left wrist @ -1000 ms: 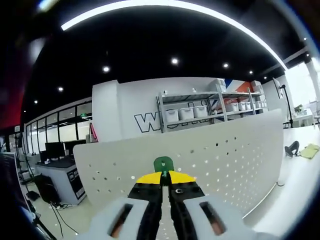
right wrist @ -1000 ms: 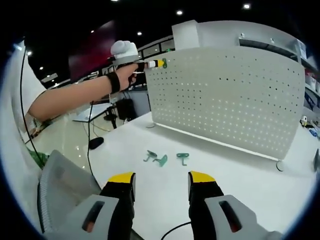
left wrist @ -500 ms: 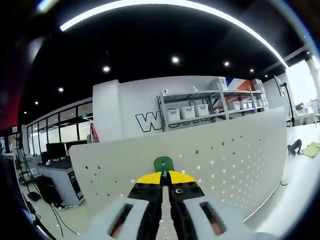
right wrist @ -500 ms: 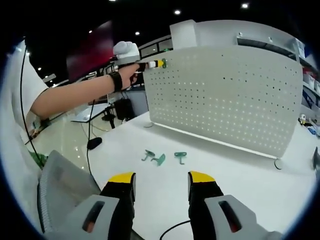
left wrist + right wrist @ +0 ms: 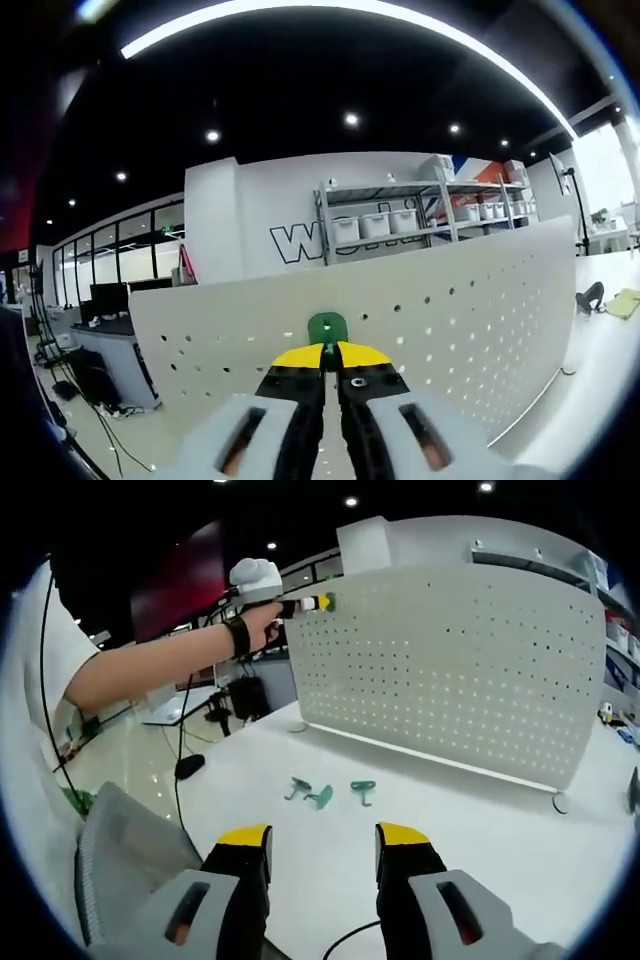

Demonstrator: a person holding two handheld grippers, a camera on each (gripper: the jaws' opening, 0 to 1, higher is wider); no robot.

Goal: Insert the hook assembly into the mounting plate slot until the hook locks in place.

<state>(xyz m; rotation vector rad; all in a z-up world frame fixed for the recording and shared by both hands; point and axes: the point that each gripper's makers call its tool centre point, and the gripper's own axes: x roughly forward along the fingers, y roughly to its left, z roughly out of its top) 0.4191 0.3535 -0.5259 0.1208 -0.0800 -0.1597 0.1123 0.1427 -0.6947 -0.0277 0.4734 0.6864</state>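
Three green hooks are seen loose on the white table, near the foot of the upright perforated mounting plate; their exact shapes are too small to make out. A fourth green hook is clamped between the closed jaws of the left gripper at the plate's upper left corner, though contact with a slot cannot be confirmed. The right gripper is held unclenched and empty above the table's near edge.

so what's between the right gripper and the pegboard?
In the right gripper view, three green hooks lie on the white table between the open right gripper and the pegboard. The rest of that stretch is bare tabletop.
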